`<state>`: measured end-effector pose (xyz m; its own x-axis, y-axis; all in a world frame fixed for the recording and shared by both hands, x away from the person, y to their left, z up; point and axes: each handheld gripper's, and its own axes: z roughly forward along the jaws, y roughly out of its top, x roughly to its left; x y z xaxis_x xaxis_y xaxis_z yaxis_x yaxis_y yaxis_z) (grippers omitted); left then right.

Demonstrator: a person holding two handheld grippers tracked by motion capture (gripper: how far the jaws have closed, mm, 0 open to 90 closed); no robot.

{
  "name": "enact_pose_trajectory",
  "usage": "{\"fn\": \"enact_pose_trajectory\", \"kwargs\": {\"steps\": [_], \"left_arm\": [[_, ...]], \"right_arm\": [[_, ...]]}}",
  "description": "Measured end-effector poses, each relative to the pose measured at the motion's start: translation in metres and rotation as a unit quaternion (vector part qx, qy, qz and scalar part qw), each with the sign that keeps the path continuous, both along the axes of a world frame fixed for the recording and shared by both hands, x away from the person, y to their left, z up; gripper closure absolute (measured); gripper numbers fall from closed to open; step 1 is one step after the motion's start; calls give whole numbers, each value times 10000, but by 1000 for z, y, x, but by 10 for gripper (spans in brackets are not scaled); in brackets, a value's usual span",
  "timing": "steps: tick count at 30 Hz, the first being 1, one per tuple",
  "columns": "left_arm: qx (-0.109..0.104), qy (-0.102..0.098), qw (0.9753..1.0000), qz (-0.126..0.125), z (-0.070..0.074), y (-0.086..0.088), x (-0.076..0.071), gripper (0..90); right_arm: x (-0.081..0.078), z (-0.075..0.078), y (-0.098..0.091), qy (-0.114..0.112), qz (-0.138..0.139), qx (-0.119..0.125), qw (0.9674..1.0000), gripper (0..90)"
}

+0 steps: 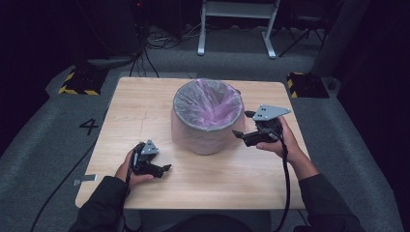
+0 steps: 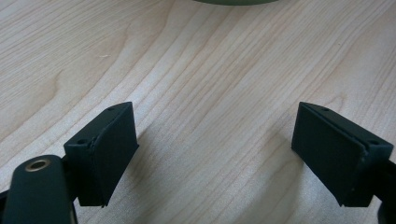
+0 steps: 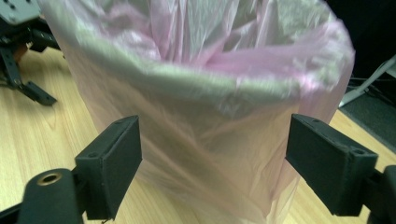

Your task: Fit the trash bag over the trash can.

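Observation:
A round bin lined with a thin pink plastic bag [image 1: 208, 116] stands near the middle of the wooden table [image 1: 145, 111]; the bag is folded over the rim and hangs down the outside. My right gripper [image 1: 244, 128] hovers just right of the bin, jaws open and pointed at its side. In the right gripper view the bagged bin [image 3: 205, 126] rises close ahead between the open jaws, which do not touch it. My left gripper [image 1: 164, 169] rests low on the table at the front left, open with nothing in it. Bare wood [image 2: 210, 93] lies between its jaws.
The table's front edge is close to both forearms. The left gripper [image 3: 21, 51] sits beyond the bin in the right gripper view. On the grey floor around the table stand a white frame [image 1: 237, 24], yellow-black striped blocks [image 1: 80, 82], and cables.

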<state>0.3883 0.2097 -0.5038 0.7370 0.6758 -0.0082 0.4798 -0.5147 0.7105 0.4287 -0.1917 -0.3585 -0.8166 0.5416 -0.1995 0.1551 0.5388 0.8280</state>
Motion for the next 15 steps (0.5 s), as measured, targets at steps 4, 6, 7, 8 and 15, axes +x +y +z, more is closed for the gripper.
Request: {"fn": "enact_pose_trajectory", "kwargs": {"steps": [4, 6, 7, 8, 15], "left_arm": [[1, 0, 10000, -1, 0, 0, 0, 140], [-2, 0, 10000, 0, 0, 0, 0, 140], [0, 0, 10000, 0, 0, 0, 0, 140], [-1, 1, 10000, 0, 0, 0, 0, 140], [0, 0, 10000, 0, 0, 0, 0, 140]], "right_arm": [[0, -9, -1, 76, -64, -121, 9999, 185], [0, -15, -2, 135, -64, -166, 9997, 186], [0, -18, -2, 155, -76, -203, 9996, 186], [0, -21, -2, 177, -93, -240, 9995, 186], [0, -38, -6, 274, -208, -409, 9986, 189]]}}
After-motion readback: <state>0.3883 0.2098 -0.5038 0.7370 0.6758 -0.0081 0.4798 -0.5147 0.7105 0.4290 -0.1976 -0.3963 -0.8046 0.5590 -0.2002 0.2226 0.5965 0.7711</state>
